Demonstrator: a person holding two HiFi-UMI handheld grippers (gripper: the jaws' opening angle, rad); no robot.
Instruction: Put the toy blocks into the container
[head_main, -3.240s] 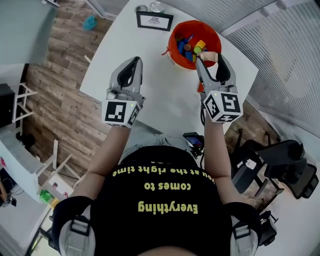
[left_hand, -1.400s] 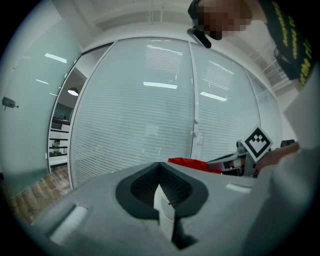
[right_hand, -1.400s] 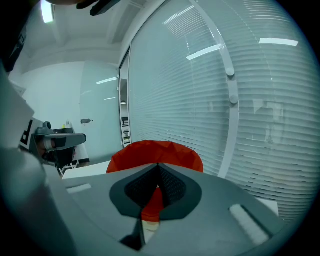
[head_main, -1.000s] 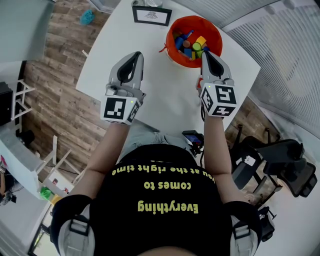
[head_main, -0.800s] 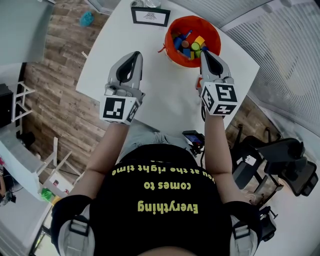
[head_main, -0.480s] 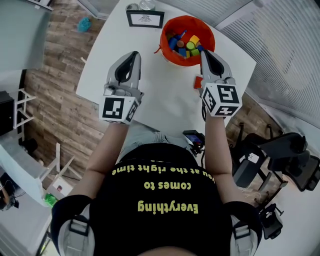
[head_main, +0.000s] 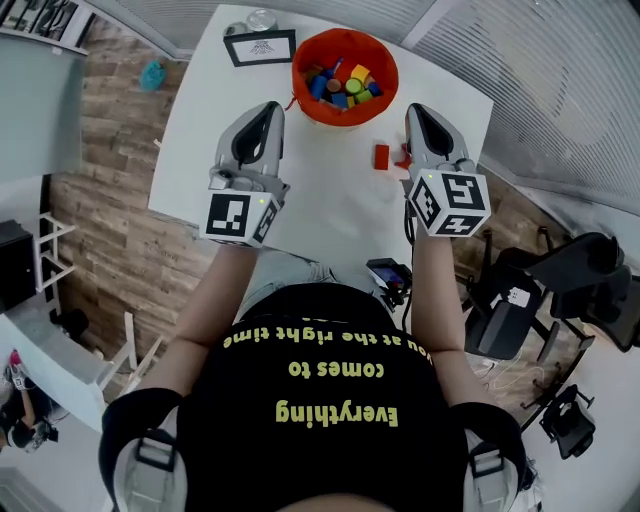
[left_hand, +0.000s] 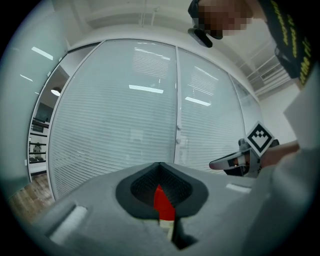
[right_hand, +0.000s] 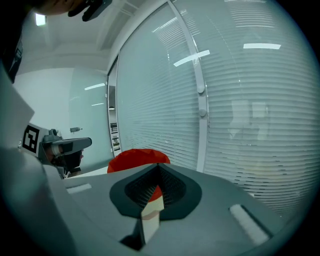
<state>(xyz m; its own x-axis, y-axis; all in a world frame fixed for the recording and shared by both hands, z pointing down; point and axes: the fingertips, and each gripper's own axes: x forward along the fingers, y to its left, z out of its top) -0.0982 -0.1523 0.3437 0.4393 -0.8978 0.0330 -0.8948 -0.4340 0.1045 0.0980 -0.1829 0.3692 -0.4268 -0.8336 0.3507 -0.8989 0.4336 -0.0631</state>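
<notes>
Right gripper (head_main: 415, 110) back from container (head_main: 308, 100); blocks (head_main: 345, 85) inside: head view only.

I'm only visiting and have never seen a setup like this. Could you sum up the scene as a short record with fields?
Surface: white table
Container: orange container at the table's far side
Contents: many coloured blocks
Not yet in: red block on the table, near the right gripper
Left gripper: jaws together, holding nothing
Right gripper: jaws together, holding nothing
Also there: framed picture beside the container
</notes>
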